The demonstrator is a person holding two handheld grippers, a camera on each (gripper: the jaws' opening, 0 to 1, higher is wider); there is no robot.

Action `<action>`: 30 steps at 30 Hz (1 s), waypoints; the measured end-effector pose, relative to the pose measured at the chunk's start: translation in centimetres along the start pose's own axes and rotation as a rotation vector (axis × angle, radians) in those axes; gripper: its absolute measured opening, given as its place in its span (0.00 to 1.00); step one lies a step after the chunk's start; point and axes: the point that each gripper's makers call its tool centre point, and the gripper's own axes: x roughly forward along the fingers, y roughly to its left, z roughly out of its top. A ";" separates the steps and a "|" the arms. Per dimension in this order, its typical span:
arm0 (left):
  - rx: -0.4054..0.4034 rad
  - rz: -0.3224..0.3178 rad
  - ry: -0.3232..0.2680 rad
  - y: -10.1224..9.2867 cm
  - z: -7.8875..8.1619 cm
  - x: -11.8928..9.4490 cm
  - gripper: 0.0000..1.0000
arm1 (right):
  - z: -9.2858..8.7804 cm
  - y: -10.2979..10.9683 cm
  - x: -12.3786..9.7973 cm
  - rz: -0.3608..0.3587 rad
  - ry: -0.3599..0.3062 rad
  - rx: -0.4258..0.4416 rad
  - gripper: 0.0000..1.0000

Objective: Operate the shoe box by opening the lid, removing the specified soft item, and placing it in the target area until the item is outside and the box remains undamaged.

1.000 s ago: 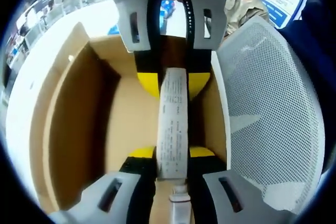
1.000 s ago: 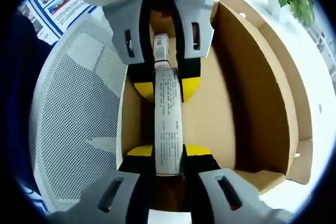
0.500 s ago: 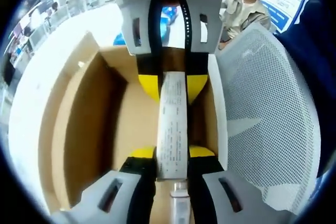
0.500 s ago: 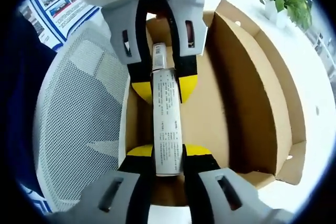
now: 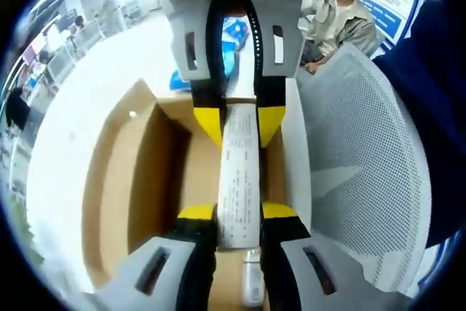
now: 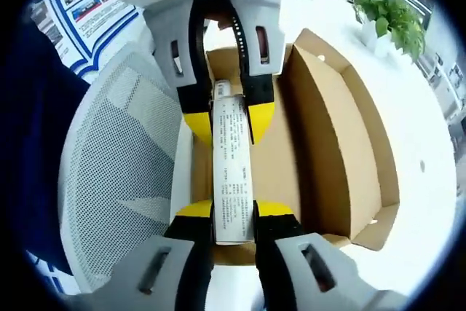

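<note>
A white tube (image 5: pixel 239 180) with small black print is held flat between both grippers, above the open brown cardboard shoe box (image 5: pixel 109 180). My left gripper (image 5: pixel 239 216) is shut on the tube's cap end, its yellow-tipped jaws rising from the bottom. The right gripper (image 5: pixel 239 118) reaches in from the top, shut on the other end. In the right gripper view the same tube (image 6: pixel 233 172) runs from my right gripper (image 6: pixel 233 213) up to the left gripper (image 6: pixel 231 118), with the box (image 6: pixel 342 143) below and its inside bare.
A white mesh chair back (image 5: pixel 357 165) stands close beside the box, also seen as the mesh chair (image 6: pixel 124 158). A seated person (image 5: pixel 335 5) is behind it. The box rests on a white table (image 5: pixel 65 114). A potted plant (image 6: pixel 386 12) stands on the far side.
Both cameras have risen away from the box, which now looks smaller and lower. The tube stays gripped at both ends and has come up with the grippers.
</note>
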 end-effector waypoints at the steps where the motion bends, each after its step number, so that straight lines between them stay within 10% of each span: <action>1: 0.009 0.009 0.000 0.1 0.2 -0.4 0.19 | 0.2 0.0 -0.3 -0.006 -0.001 -0.003 0.18; 30: 0.073 0.079 -0.005 -0.3 4.5 -5.6 0.19 | 2.3 0.7 -6.7 -0.081 -0.024 -0.054 0.17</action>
